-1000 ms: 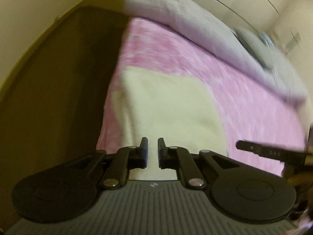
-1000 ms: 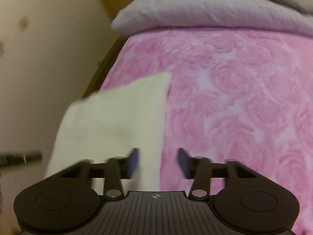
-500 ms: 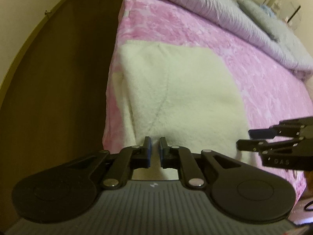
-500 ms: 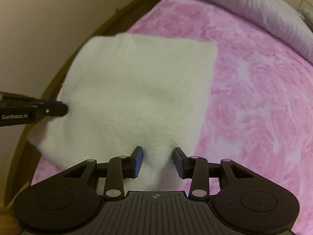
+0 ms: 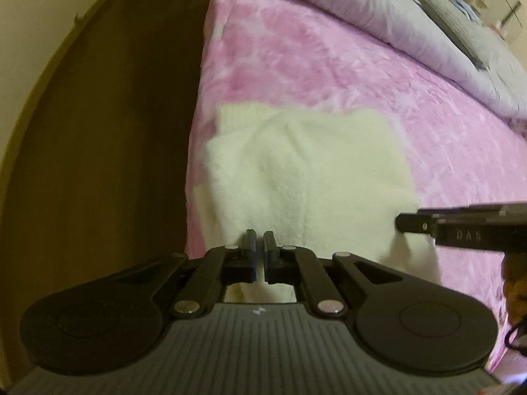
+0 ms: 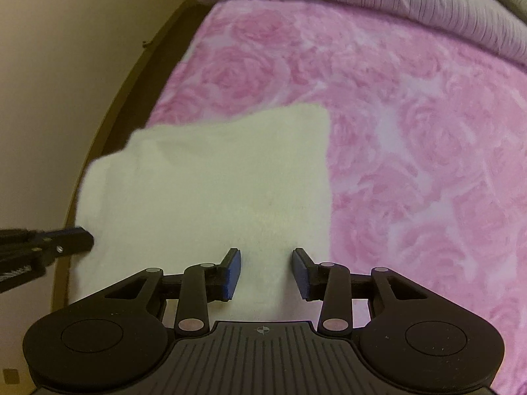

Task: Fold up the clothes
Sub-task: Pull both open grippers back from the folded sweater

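Left gripper [image 5: 259,253] lowered to the garment [image 5: 316,177], jaws nearly closed, seemingly empty; right gripper [image 6: 266,273] half-open, empty: edge pickup judged imminent.

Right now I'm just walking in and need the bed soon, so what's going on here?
A person is folding a cream fleecy garment on the pink rose-patterned bedspread. The left hand-held gripper is shut at the garment's near edge, though I can't tell if it pinches fabric. The right hand-held gripper hangs open over the garment.
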{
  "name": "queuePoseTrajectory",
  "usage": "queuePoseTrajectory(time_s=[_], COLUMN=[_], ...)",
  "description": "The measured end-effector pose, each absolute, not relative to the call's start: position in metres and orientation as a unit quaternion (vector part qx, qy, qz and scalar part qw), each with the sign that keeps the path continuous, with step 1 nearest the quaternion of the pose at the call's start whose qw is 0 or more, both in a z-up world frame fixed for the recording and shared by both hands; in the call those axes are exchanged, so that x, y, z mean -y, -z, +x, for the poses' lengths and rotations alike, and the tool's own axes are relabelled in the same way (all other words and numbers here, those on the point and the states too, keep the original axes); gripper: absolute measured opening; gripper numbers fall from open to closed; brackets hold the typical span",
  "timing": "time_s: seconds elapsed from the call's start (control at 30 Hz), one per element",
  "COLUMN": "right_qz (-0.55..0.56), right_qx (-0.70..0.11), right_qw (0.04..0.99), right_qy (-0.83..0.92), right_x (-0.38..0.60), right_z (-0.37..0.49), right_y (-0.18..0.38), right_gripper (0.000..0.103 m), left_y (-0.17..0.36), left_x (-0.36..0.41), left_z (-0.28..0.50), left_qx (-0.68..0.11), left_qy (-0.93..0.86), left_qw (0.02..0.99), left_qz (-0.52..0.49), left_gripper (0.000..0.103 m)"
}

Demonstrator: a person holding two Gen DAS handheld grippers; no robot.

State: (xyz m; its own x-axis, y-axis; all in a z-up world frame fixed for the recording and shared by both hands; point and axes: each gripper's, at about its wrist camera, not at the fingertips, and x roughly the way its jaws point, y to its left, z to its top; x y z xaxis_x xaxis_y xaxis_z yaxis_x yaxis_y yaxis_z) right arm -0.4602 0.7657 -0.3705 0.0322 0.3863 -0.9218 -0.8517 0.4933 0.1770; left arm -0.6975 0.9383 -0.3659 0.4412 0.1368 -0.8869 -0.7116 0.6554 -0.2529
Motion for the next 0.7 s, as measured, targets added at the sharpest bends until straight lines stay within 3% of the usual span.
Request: queuePoseTrajectory(time_s=[0.3, 0.5, 0.7], right_qz=[-0.18, -0.166, -0.132], right_qx=[-0.503, -0.556, -0.542], right_qw=[0.701, 0.665, 0.664], right_qy=[-0.473, -0.47, -0.498], right_x=[-0.774, -0.79, -0.76], right_z=[-0.43, -0.407, -0.412], right_y=[0.354, 0.396, 0.361], right_gripper=[0.04, 0.04, 0.04], left_y=[0.349, 0.372, 0.335], left_x=[-0.966, -0.981, -0.945], left_z=[-0.681, -0.669, -0.7], left_qx=[-0.433, -0.448, -0.434], left_qy=[-0.285, -0.29, -0.292], left_qw=[0.799, 0.784, 0.789], left_qz=[-0.305, -0.316, -0.323], left_gripper=[0.003, 0.003, 0.003])
